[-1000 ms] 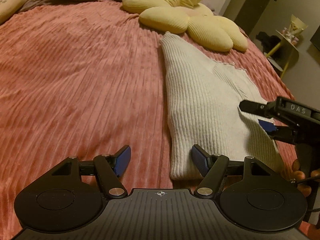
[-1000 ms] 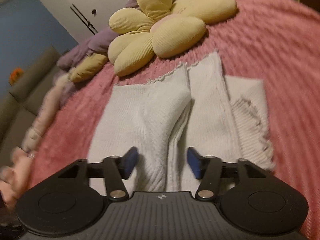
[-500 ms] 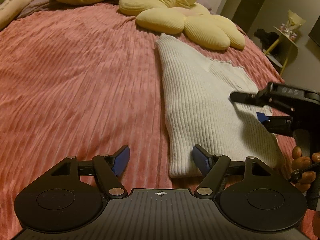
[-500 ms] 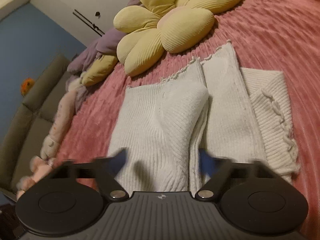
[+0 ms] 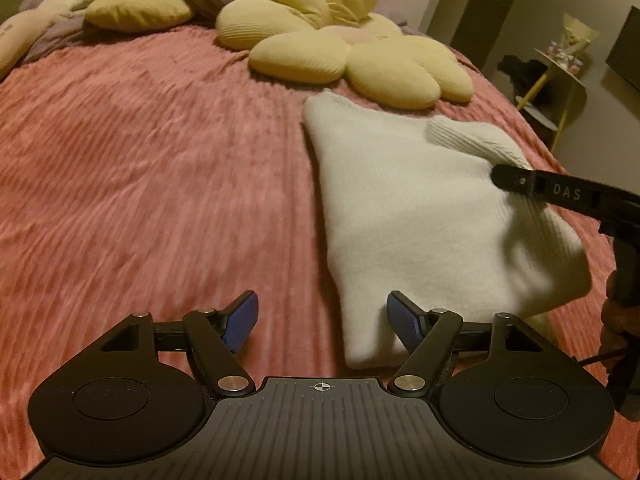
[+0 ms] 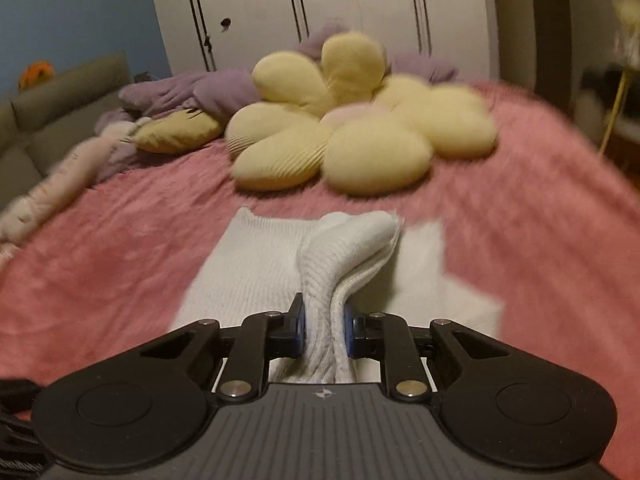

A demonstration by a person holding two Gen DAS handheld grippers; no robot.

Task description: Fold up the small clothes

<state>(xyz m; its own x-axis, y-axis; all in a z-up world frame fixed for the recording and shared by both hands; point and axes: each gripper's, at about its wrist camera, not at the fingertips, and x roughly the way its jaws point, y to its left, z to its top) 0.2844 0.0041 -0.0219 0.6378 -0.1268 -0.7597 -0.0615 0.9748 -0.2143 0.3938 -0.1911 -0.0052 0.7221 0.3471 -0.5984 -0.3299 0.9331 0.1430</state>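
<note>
Your left gripper [image 5: 322,320] hangs w/ fingers spread, nothing btwn them, over the pink bed cover [image 5: 160,180] just left of the white knit top's [image 5: 400,208] near corner. The top lies flat on the bed, below the yellow flower cushion [image 5: 344,56]. Your right gripper [image 6: 324,326] has just been closing; fingers now clenched on a raised fold of the top.
</note>
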